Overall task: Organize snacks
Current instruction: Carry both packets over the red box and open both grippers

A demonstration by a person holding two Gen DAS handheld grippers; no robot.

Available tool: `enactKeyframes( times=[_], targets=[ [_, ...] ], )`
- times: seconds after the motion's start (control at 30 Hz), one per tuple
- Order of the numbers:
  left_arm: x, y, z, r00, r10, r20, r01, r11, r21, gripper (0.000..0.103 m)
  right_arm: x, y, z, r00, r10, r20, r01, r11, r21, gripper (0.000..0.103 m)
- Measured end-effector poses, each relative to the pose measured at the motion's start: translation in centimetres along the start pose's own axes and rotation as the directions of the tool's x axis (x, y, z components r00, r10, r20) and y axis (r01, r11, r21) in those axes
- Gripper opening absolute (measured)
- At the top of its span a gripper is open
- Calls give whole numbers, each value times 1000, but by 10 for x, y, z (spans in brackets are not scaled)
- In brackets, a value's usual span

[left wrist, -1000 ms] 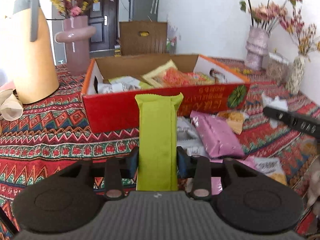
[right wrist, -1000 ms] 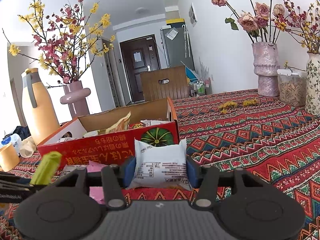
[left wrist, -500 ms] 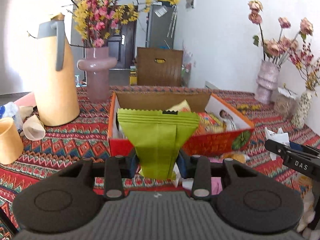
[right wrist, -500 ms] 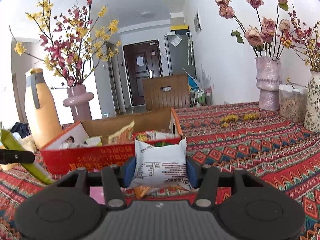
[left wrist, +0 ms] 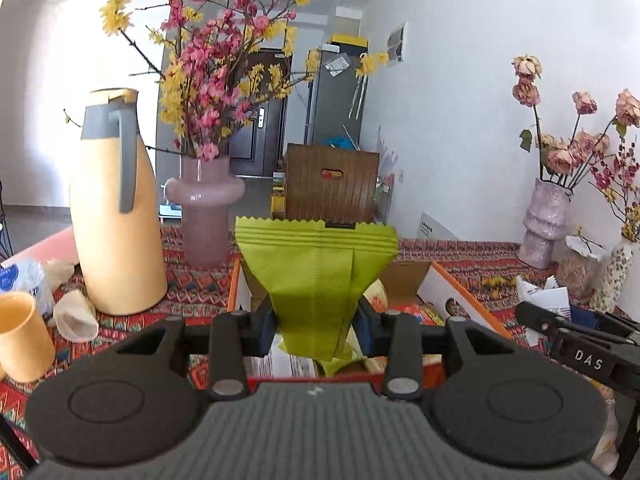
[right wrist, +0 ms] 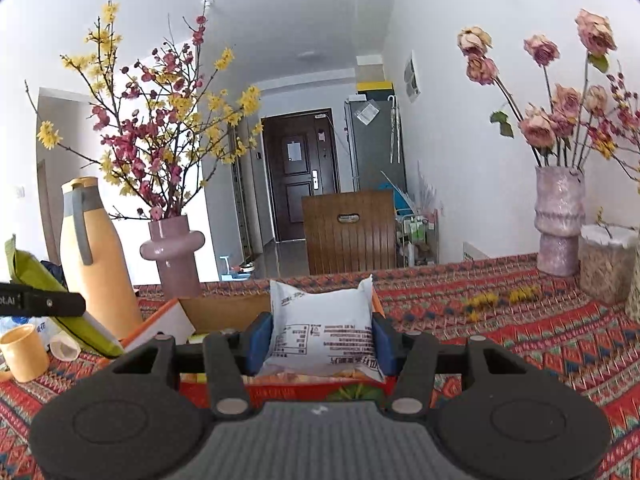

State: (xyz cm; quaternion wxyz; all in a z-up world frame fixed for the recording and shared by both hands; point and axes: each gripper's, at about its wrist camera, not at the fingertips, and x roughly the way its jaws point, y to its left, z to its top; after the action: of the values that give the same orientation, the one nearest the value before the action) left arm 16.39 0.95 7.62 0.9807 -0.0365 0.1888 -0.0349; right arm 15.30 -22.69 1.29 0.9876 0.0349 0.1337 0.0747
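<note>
Left claw [left wrist: 316, 326]: clamped on the green packet [left wrist: 316, 280], both pads pressing its narrow lower part; the wide crimped end fans out above the jaws.
Right claw [right wrist: 320, 340]: clamped on the white packet [right wrist: 322, 332], blue pads against its two side edges.
What changed, left: a second ago the green packet hung low over the loose snacks in front of the red box [left wrist: 460, 296]; now it is raised and sits above the box's open top, with the near wall below the claw.
What changed, right: the white packet was level with the box's front wall a second ago; now it is lifted above the rim of the red box [right wrist: 168, 320], which has slid down in the view.
Meaning for the task: both packets look clear of the rim and over or near the opening, so the carrying step seems nearly done and letting go into the box is probably next.
Green packet, axis: long axis runs away from the claw and upward, crimped zigzag end farthest out, back seam facing the camera.
White packet, axis: pillow-shaped, slightly longer across the jaws, printed face tilted up, far sealed edge pointing toward the box.
Box contents: other packets already lie inside.
Bench [right wrist: 520, 340]: covered in a red patterned cloth; box stands in its middle.
</note>
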Motion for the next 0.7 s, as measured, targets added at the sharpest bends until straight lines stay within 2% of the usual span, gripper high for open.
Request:
enactKeyframes(
  times=[0.27, 0.43, 0.7],
  targets=[
    [31, 0, 10, 1000, 25, -10, -25, 1000, -8, 39, 40, 17, 18, 999, 21, -30, -22, 999, -30, 51],
    [57, 1, 9, 998, 48, -48, -48, 999, -9, 39, 65, 24, 22, 999, 16, -43, -18, 999, -44, 51],
    [94, 7, -5, 993, 55, -109, -58, 998, -21, 39, 100, 22, 9, 996, -14, -92, 12, 1000, -24, 51]
  ],
)
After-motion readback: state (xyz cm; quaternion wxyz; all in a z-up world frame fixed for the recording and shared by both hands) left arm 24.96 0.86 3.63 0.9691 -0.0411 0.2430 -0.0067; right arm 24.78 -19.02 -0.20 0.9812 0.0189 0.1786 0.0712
